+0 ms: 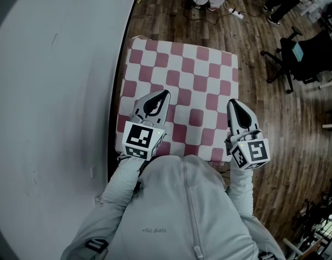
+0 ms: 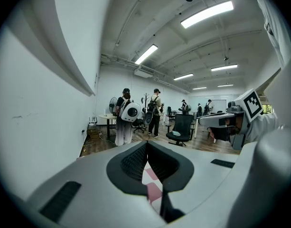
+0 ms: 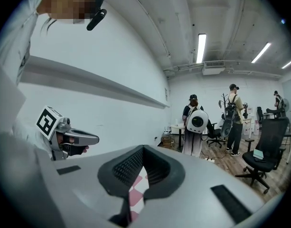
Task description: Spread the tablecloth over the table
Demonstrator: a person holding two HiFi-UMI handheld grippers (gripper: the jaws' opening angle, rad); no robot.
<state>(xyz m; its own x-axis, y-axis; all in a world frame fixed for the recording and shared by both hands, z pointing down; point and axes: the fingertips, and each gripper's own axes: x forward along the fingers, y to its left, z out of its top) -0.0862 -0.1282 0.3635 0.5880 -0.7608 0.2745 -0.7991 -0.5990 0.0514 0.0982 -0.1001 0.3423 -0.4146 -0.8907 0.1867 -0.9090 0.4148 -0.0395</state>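
The red-and-white checked tablecloth (image 1: 184,75) lies flat over a small table that it hides, set against the wall. My left gripper (image 1: 166,92) hovers over the cloth's near left part, jaws together, nothing seen between them. My right gripper (image 1: 232,102) hovers over the near right edge, also shut and empty. In the left gripper view the jaws (image 2: 147,144) meet at the tip, and the cloth (image 2: 152,182) shows below through the gap behind them. The right gripper view shows the same: shut jaws (image 3: 143,148) over checked cloth (image 3: 136,194). Both point slightly down and away from me.
A white wall (image 1: 52,91) runs along the table's left side. Wooden floor (image 1: 263,118) lies to the right and beyond. A black office chair (image 1: 301,56) stands at the far right, and a power strip (image 1: 236,14) lies past the table. People (image 2: 124,118) stand further off.
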